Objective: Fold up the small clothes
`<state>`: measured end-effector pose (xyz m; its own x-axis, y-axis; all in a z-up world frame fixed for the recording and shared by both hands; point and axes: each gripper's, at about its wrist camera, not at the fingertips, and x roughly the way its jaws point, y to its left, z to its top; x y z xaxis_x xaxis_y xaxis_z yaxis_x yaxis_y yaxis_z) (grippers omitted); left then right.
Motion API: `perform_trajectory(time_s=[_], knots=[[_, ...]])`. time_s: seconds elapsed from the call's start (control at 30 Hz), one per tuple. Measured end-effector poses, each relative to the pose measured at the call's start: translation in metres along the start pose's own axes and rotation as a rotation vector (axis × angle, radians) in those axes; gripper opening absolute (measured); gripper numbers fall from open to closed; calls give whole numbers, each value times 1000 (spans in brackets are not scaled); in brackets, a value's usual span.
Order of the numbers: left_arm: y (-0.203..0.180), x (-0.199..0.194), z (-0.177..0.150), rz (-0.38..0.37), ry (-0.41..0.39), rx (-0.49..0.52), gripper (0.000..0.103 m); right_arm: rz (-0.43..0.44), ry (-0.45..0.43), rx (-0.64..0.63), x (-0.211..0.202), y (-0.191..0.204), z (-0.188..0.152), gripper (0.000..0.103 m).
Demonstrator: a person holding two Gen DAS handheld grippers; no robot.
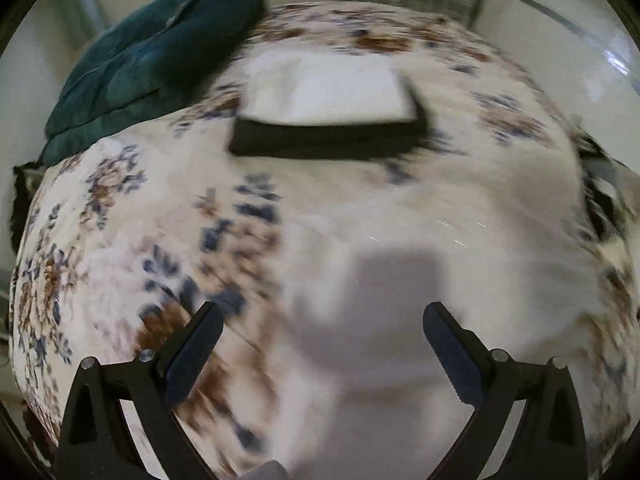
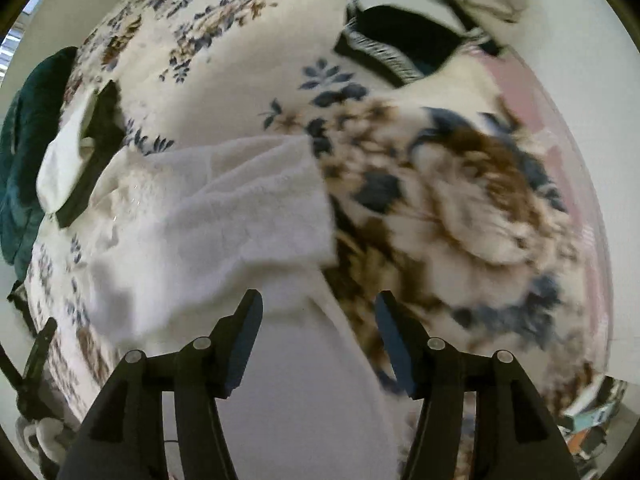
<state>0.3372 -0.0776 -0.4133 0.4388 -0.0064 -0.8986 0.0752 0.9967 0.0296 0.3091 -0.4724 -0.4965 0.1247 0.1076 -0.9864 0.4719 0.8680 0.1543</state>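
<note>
A white fluffy garment (image 2: 208, 216) lies on the flowered bedspread (image 2: 240, 60), its near part running down between my right gripper's fingers. My right gripper (image 2: 318, 308) is open just above it, jaws apart and holding nothing. In the left wrist view the same white garment (image 1: 400, 280) spreads pale and blurred below my left gripper (image 1: 320, 320), which is open and empty. A folded stack, a white piece (image 1: 324, 88) on a black piece (image 1: 328, 140), lies further back on the bed; it also shows at the left of the right wrist view (image 2: 64, 160).
A dark green cushion (image 1: 152, 60) lies at the bed's back left. A pile of black-and-white and grey clothes (image 2: 400, 28) sits at the far side in the right wrist view. Part of the left gripper (image 2: 32, 364) shows at the left edge. Walls and curtains surround the bed.
</note>
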Motion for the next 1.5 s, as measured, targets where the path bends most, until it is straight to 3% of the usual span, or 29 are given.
perform_trajectory(time_s=[0.1,0.23,0.33,0.43,0.5,0.57,0.6,0.67,0.83,0.9,1.0,1.03,1.1,1.13,1.33,1.5], knots=[[-62,-19,-40,-105,81,48,102,-25,3,-45,-32,-40,-27,61],[-174,-25,-133,-262,262,120,102,-72,63,-38,-51,-104,-48,61],[-249,-15,-201,-360,417,142,102,-74,94,-47,-51,-139,-42,61],[-307,2,-256,-359,508,168,99,-54,101,-72,-44,-154,-27,61],[-333,11,-276,-330,526,207,83,-7,97,-94,-34,-153,-13,61],[-350,16,-287,-225,468,280,57,53,102,-120,-17,-145,6,61],[-352,14,-288,-208,443,292,46,84,108,-126,-9,-142,14,61],[-349,10,-282,-171,408,288,9,148,121,-137,11,-133,35,61],[-326,-10,-261,-199,362,199,8,300,138,-107,61,-108,94,59],[-317,-19,-254,-207,350,173,8,326,160,-94,82,-96,114,53],[-308,-37,-245,-217,328,136,8,376,244,-57,118,-75,136,47],[-304,-42,-244,-220,321,121,8,398,273,-41,128,-70,139,40],[-294,-51,-242,-230,311,95,8,426,297,-13,140,-61,141,17],[-288,-55,-239,-237,302,75,8,407,288,-21,140,-56,140,9],[-235,-85,-224,-272,239,-34,8,334,204,-146,86,-6,133,7],[-163,-104,-222,-280,192,-180,7,258,171,-317,22,85,123,7]])
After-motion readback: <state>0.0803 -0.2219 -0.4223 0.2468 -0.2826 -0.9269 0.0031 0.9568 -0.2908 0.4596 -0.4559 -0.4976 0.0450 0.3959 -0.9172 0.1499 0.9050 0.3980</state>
